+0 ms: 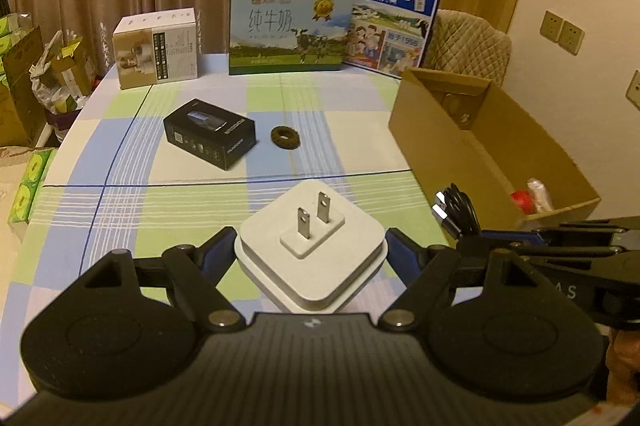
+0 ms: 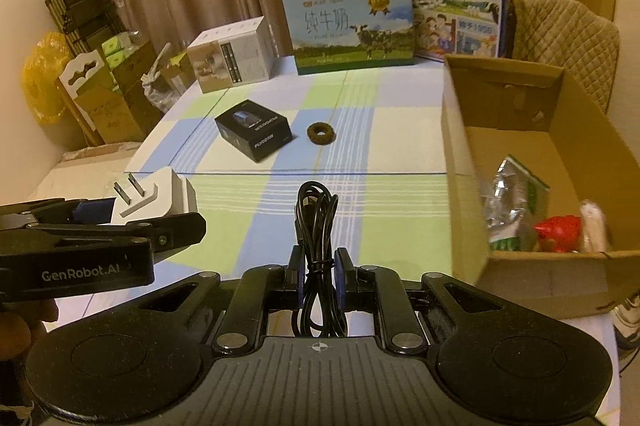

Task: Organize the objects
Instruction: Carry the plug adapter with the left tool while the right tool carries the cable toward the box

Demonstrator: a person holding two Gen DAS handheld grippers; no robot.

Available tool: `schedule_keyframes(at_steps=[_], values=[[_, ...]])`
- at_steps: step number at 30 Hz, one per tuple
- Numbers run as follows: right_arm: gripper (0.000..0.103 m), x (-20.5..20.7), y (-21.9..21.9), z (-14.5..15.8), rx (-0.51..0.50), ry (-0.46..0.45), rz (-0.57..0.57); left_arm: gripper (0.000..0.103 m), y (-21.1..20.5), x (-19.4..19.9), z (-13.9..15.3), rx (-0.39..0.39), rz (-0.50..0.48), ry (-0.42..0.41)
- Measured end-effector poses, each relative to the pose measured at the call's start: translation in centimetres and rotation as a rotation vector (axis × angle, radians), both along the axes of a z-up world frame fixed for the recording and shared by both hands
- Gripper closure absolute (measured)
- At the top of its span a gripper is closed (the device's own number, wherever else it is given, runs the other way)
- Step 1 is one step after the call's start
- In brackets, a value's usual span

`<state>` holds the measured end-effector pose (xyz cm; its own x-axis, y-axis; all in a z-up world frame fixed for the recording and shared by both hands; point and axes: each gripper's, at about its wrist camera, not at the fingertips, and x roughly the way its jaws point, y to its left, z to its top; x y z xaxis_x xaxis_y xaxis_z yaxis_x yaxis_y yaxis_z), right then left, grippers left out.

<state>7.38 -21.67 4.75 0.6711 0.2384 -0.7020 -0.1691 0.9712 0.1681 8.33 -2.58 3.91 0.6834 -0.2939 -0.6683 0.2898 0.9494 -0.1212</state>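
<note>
White plug adapter (image 1: 310, 246), prongs pointing up and forward, is clamped between the fingers of the left gripper (image 1: 311, 250), blue pads pressing its two sides. It is held above the checked tablecloth (image 1: 192, 210). Right gripper (image 2: 318, 276) has its jaws narrow, pinching a bundled black cable (image 2: 318, 226) that stands upright between the pads, tied at the middle. The two grippers sit side by side: from the right wrist view the adapter appears just to the left, and from the left wrist view the cable appears just to the right.

Ahead of both grippers, well apart, a black box (image 1: 210, 134) lies flat on the cloth with a brown ring (image 1: 285, 137) just beside it. To the right of the right gripper, near, stands an open cardboard box (image 2: 520, 262) holding a foil packet (image 2: 508, 202) and a red item (image 2: 558, 232). Two milk cartons (image 1: 288, 26) and a white box (image 1: 156, 48) stand at the far edge of the table.
</note>
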Motion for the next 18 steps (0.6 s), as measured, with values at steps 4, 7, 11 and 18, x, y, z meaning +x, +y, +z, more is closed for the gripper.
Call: schedule_keyframes(at_steps=[4, 7, 11, 18], values=[[0.092, -1.1, -1.0, 0.9, 0.004, -0.015, -0.014, 0.026, -0.9, -0.9, 0.9, -0.002, -0.016, -0.011], [0.092, -1.8, -1.7, 1.5, 0.006, -0.029, -0.026, 0.026, -1.5, -1.5, 1.4, -0.002, -0.026, -0.020], [0.092, -2.5, -2.6, 2.2, 0.008, -0.042, -0.043, 0.026, -2.3, -2.1, 2.0, 0.002, -0.043, -0.030], [0.092, -3.5, -3.9, 2.8, 0.006, -0.054, -0.065, 0.026, -3.6, -2.8, 2.6, 0.010, -0.064, -0.039]])
